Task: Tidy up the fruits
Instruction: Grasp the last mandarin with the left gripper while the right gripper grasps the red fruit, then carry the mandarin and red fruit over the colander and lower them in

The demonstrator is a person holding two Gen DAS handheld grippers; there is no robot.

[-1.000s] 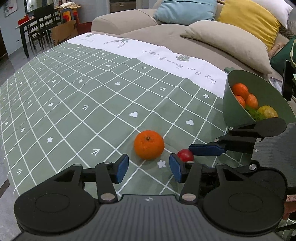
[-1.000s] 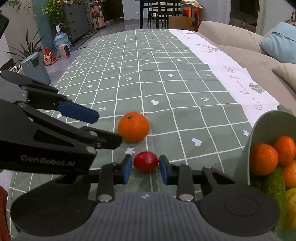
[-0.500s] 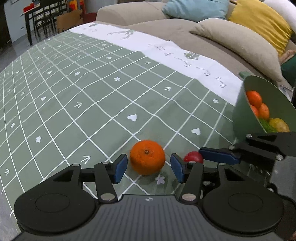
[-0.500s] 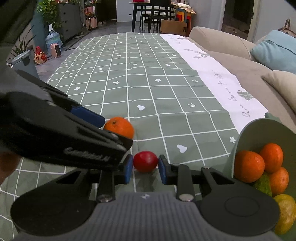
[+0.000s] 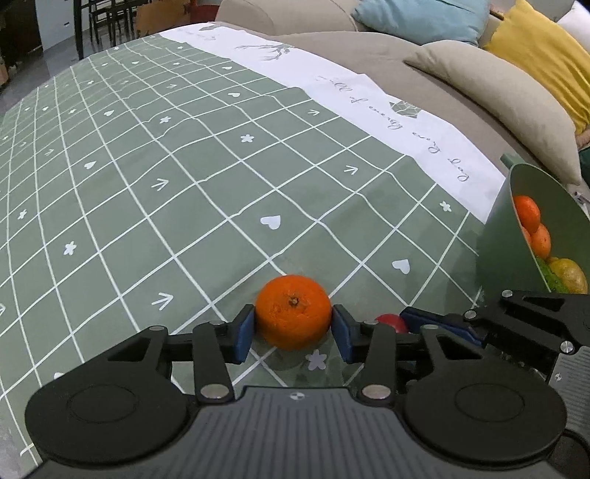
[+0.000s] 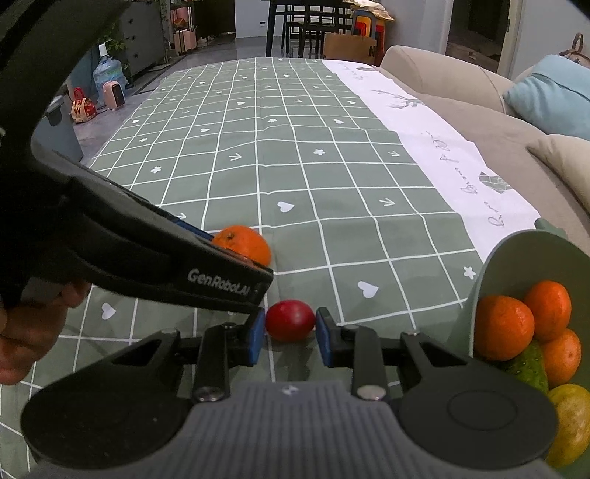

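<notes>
An orange (image 5: 293, 311) sits on the green checked tablecloth between the blue pads of my left gripper (image 5: 293, 331); the pads touch its sides. It also shows in the right wrist view (image 6: 245, 246), partly behind the left gripper. A small red fruit (image 6: 290, 320) lies between the pads of my right gripper (image 6: 290, 339), which stand close at each side; it peeks out in the left wrist view (image 5: 391, 322). A green bowl (image 6: 494, 265) at the right holds several oranges, a green fruit and a yellow one.
A beige sofa with cushions (image 5: 490, 107) runs along the table's right side. The white cloth border (image 5: 368, 103) marks that edge. Chairs and a dark table (image 6: 309, 22) stand far behind. A hand (image 6: 25, 331) holds the left gripper.
My left gripper moved forward around the orange and its pads closed onto it. My right gripper stayed around the red fruit, pads narrowing slightly.
</notes>
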